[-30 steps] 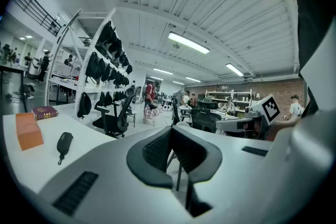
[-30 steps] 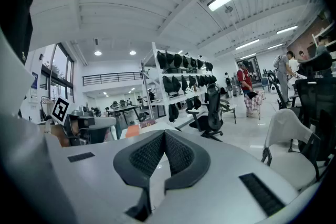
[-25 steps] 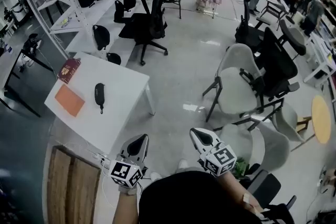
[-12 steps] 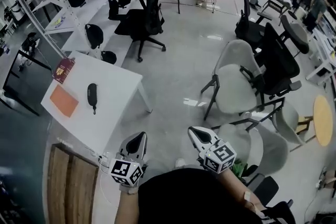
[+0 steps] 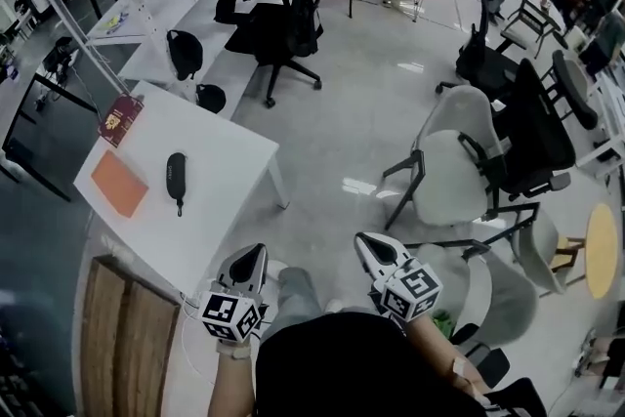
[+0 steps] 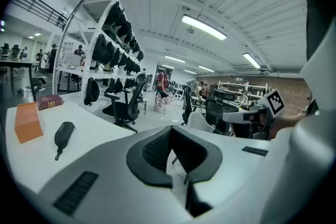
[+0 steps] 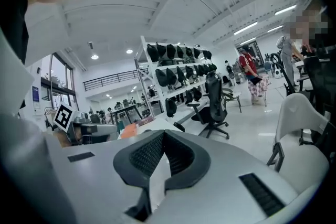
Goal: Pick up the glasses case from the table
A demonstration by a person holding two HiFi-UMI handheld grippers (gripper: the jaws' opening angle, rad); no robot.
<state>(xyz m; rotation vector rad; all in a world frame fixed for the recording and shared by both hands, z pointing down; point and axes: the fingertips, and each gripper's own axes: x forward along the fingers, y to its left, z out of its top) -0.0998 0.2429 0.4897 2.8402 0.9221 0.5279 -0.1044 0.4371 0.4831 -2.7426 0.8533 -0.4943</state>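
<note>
The black glasses case [image 5: 176,176] lies on the white table [image 5: 229,161] at the left, its cord trailing toward me. In the left gripper view the glasses case [image 6: 64,134] sits to the left, well ahead of the jaws. My left gripper [image 5: 250,257] hangs off the table's near corner, shut and empty. My right gripper [image 5: 368,243] is over the floor to the right, also shut with nothing in it. Seen from their own cameras, the left gripper [image 6: 171,129] and the right gripper [image 7: 164,134] both have their jaws closed together.
An orange pad [image 5: 119,183] and a red book [image 5: 121,120] lie on the table left of the case. A wooden panel [image 5: 122,337] stands by the table's near side. Office chairs [image 5: 283,24] and grey chairs [image 5: 454,166] stand on the floor ahead and to the right.
I have stepped forward, a leg now showing below. The table sits a little nearer and both shut grippers have sunk slightly in the head view.
</note>
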